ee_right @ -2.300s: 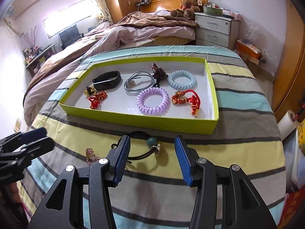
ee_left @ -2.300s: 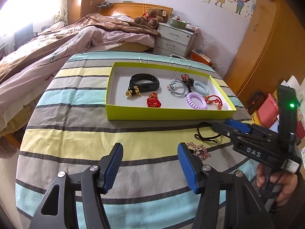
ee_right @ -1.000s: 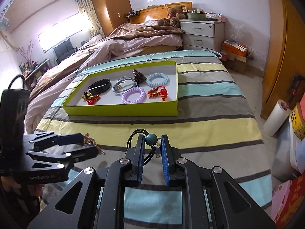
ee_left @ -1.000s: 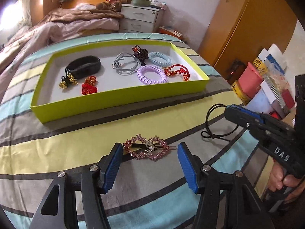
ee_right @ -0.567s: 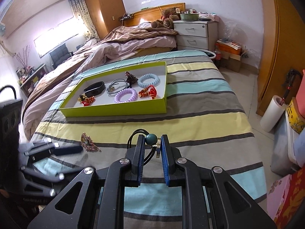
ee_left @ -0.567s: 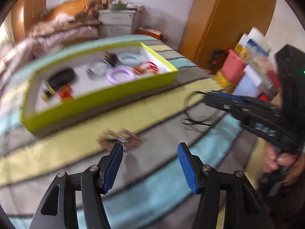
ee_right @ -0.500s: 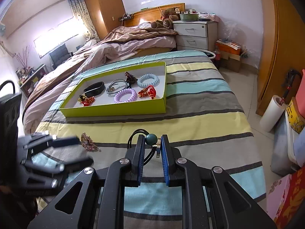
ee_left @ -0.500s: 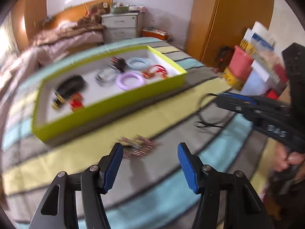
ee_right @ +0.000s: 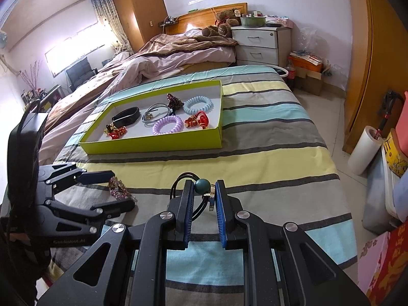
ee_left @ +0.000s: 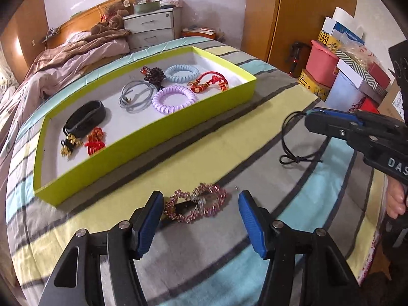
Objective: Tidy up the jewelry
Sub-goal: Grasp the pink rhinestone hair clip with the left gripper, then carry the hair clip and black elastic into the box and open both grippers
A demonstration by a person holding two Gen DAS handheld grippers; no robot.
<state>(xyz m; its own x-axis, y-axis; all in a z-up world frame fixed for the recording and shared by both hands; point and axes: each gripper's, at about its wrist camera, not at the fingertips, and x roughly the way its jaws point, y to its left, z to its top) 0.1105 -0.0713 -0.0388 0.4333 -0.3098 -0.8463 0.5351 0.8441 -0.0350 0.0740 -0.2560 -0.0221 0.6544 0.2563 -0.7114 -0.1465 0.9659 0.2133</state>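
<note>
A lime-green tray point(ee_left: 153, 137) point(ee_right: 158, 145) on the striped table holds several hair ties and bracelets. A pink beaded hair clip point(ee_left: 196, 202) point(ee_right: 117, 186) lies on the cloth between the open blue fingers of my left gripper point(ee_left: 199, 216), which also shows in the right wrist view point(ee_right: 112, 191). My right gripper point(ee_right: 203, 191) is shut on a black cord hair tie with a green bead point(ee_right: 202, 185). The black cord point(ee_left: 293, 137) hangs from my right gripper point(ee_left: 309, 123) above the table in the left wrist view.
A bed with a brown quilt point(ee_right: 165, 51) and a white nightstand point(ee_right: 260, 43) stand behind the table. Boxes and a pink bin point(ee_left: 321, 60) sit on the floor to the right, next to a wooden wardrobe point(ee_left: 293, 12).
My left gripper swung about and has settled with the pink hair clip between its open fingers. My right gripper closed on the black hair tie and lifted it off the cloth.
</note>
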